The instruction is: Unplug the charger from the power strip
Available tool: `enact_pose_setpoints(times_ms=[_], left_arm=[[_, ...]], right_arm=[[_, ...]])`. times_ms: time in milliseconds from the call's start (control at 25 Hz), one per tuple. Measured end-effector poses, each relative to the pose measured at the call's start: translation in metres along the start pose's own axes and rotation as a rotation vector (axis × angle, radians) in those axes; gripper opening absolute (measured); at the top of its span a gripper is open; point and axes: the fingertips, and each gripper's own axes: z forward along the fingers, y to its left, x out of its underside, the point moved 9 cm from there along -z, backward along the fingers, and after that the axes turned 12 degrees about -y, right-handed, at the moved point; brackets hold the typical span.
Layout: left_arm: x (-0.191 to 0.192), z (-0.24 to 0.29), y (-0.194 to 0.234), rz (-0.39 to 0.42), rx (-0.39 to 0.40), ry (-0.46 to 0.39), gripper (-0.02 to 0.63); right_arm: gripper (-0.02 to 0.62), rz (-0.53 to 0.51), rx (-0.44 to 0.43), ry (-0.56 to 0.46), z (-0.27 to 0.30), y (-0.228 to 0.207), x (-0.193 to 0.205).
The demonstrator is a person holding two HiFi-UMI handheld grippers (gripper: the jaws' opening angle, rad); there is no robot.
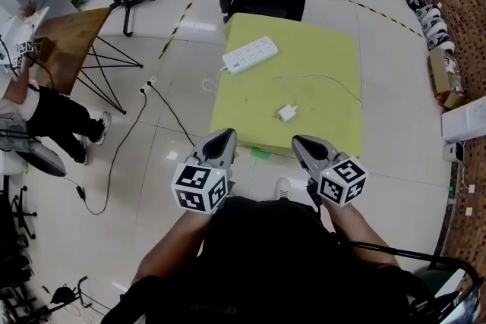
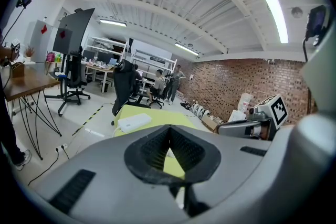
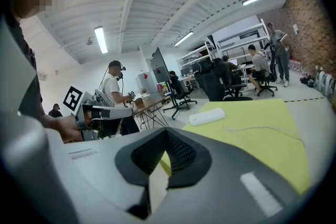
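- Left gripper (image 1: 226,135): jaws closed tip to tip with nothing between them, held at the near edge of the table (image 1: 319,57).
- Right gripper (image 1: 301,141): jaws likewise pressed together and empty, level with the left one.
- Charger (image 1: 287,113): lies loose on the table, well apart from the strip (image 1: 249,55). It is near the grippers but touches neither.
- Cable (image 3: 244,129): a thin white line across the table, and its ends are too fine to follow.
- The strip's sockets are too small to make out.
- In both gripper views the gripper bodies hide the charger, and only the strip shows clearly beyond them.
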Motion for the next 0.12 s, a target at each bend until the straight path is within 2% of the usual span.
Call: enact_pose_setpoints(times_ms=[120], left_arm=[[-0.0013,-0.0005,-0.0054,0.012,0.002,0.001,0.006]], right_arm=[[0.002,0.003,0.002,0.0,-0.0038,-0.0006,-0.0022]])
